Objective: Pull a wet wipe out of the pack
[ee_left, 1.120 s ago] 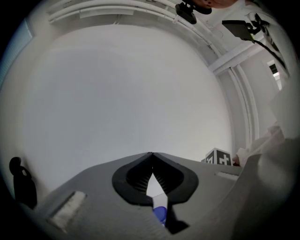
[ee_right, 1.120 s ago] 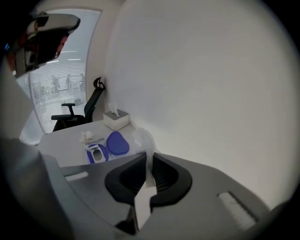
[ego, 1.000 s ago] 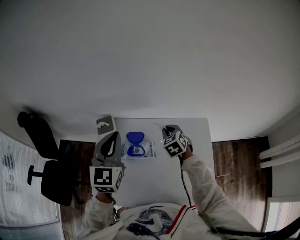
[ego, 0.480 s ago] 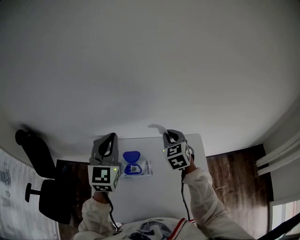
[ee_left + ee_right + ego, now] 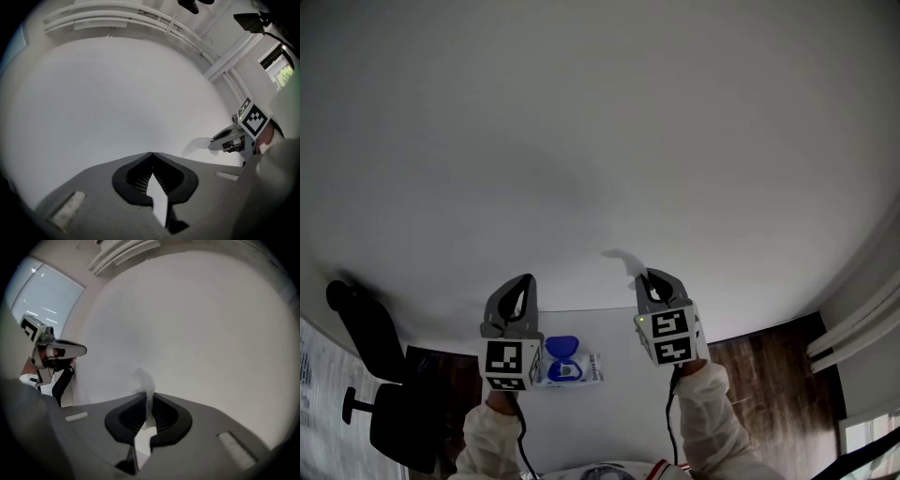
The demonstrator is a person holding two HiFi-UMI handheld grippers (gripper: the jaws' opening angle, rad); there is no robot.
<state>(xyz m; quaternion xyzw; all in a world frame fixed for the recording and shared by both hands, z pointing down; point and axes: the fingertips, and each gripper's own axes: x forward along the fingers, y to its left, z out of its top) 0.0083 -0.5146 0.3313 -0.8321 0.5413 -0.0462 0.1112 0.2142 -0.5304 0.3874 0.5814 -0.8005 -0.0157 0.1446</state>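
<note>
Head view: the right gripper [image 5: 649, 275] is clenched on a thin white wet wipe [image 5: 623, 258], whose free end stands out past the jaw tips. The left gripper [image 5: 525, 279] is raised beside it, well apart. The white soft pack [image 5: 587, 367], its blue flip lid [image 5: 563, 346] open, lies on the white table [image 5: 619, 405] below, between the two grippers in the picture and touched by neither. No part of the wipe is seen reaching the pack, so the sheet appears fully drawn out. Left gripper view: the jaws are closed tip to tip with nothing between them. Right gripper view: the jaws pinch the wet wipe [image 5: 143, 380], which runs through the gap and out beyond the tips. To finish well, hold the pinch firm, carry the sheet straight away from the opening, and confirm that no second sheet trails. If one does, press the pack down with the left gripper.
</note>
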